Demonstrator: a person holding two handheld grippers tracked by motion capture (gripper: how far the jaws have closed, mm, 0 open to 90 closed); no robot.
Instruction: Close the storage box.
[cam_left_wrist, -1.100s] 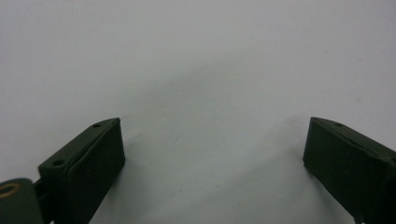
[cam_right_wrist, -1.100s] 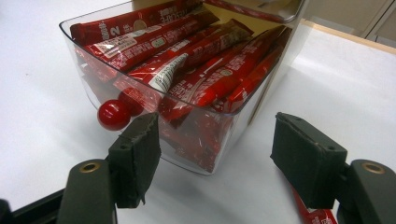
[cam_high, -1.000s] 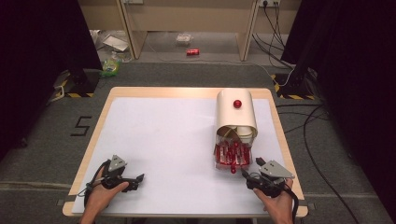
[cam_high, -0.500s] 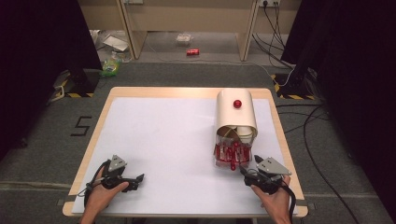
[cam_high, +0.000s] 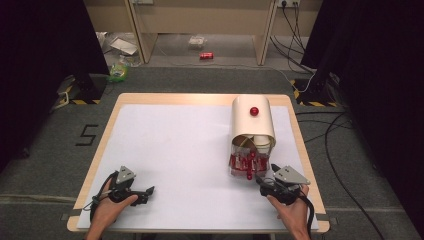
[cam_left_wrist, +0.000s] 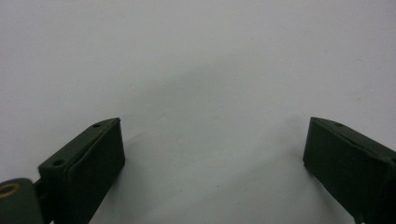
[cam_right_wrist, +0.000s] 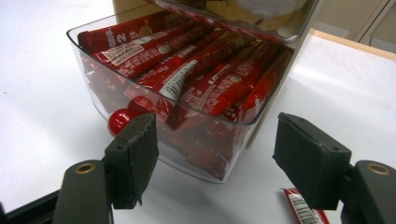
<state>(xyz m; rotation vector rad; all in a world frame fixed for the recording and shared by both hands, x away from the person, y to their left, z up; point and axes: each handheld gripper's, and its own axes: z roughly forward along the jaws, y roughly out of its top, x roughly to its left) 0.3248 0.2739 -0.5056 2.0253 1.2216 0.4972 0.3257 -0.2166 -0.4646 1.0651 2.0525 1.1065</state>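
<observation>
1. Clear drawer (cam_right_wrist: 196, 140) is pulled out of the cream cabinet (cam_high: 252, 120), on the right half of the table (cam_high: 175, 150), near its front edge.
2. Drawer is packed with red snack packets (cam_right_wrist: 187, 74), lying lengthwise and stacked.
3. Drawer has a red ball knob (cam_right_wrist: 119, 119) on its front wall; a 2nd red knob (cam_high: 254, 111) sits on the cabinet's curved top.
4. Right gripper (cam_right_wrist: 215, 158): fingers spread wide, nothing pinched. The drawer front sits just beyond the fingertips, and the knob is just beside the tip of the finger seen on the left in the right gripper view.
5. 1 loose red packet (cam_right_wrist: 301, 207) lies on the table by the other finger of that gripper.
6. Left gripper (cam_left_wrist: 212, 154): fingers spread, with bare white table between them. It sits at the front-left of the table, well apart from the drawer.
7. In the high view, each gripper is held in a hand at the table's near edge: left (cam_high: 150, 191), right (cam_high: 263, 176).
</observation>
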